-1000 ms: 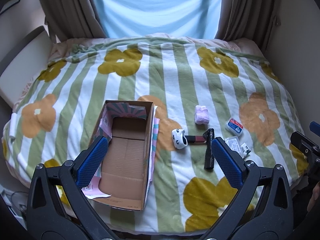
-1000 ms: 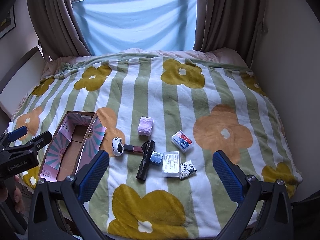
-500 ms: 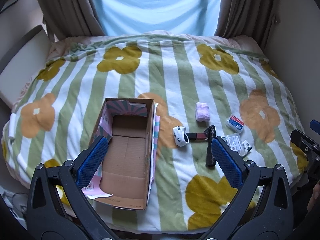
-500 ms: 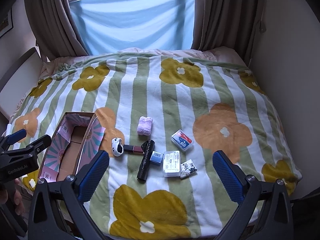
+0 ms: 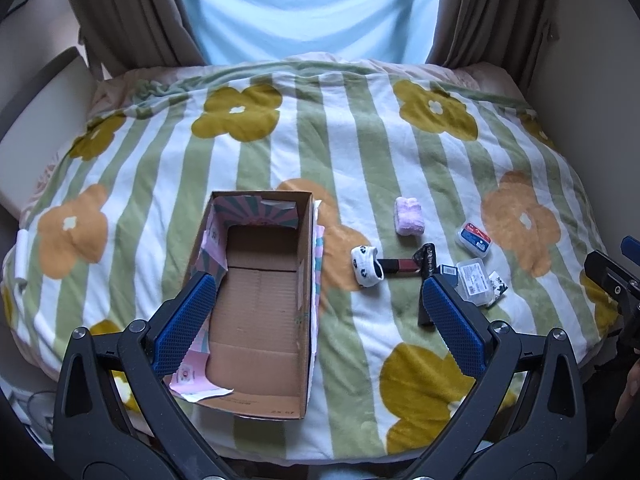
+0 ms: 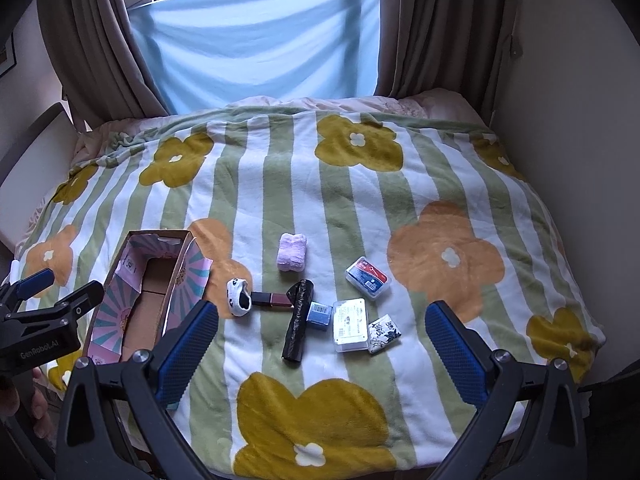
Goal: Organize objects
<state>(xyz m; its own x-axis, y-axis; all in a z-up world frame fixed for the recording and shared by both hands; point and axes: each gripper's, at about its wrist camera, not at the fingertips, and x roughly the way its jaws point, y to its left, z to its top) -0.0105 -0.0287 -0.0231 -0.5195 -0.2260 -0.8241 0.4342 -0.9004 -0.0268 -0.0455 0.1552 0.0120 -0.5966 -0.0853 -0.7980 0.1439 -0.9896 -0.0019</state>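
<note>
An empty cardboard box (image 5: pixel 260 300) (image 6: pixel 148 300) with pink patterned flaps lies open on the bed's left side. To its right lies a cluster: a panda-print cup (image 6: pixel 239 297), a dark red bar (image 6: pixel 272 299), a black roll (image 6: pixel 298 324), a small blue box (image 6: pixel 319 315), a clear plastic case (image 6: pixel 351 324), a black-and-white packet (image 6: pixel 384 328), a red-and-blue case (image 6: pixel 367 278) and a pink fluffy bundle (image 6: pixel 293 257). My left gripper (image 5: pixel 316 324) hovers open above the box's near end. My right gripper (image 6: pixel 320 344) hangs open in front of the cluster, touching nothing.
A striped flower blanket (image 6: pixel 360 200) covers the whole bed. Brown curtains (image 6: pixel 436 28) and a blue window sheet (image 6: pixel 260 44) stand behind it, a wall (image 6: pixel 580 120) on the right, a pale headboard (image 5: pixel 36 120) on the left.
Both views have shifted slightly, with the box and objects sitting a little farther off. No object has moved and both grippers stay open.
</note>
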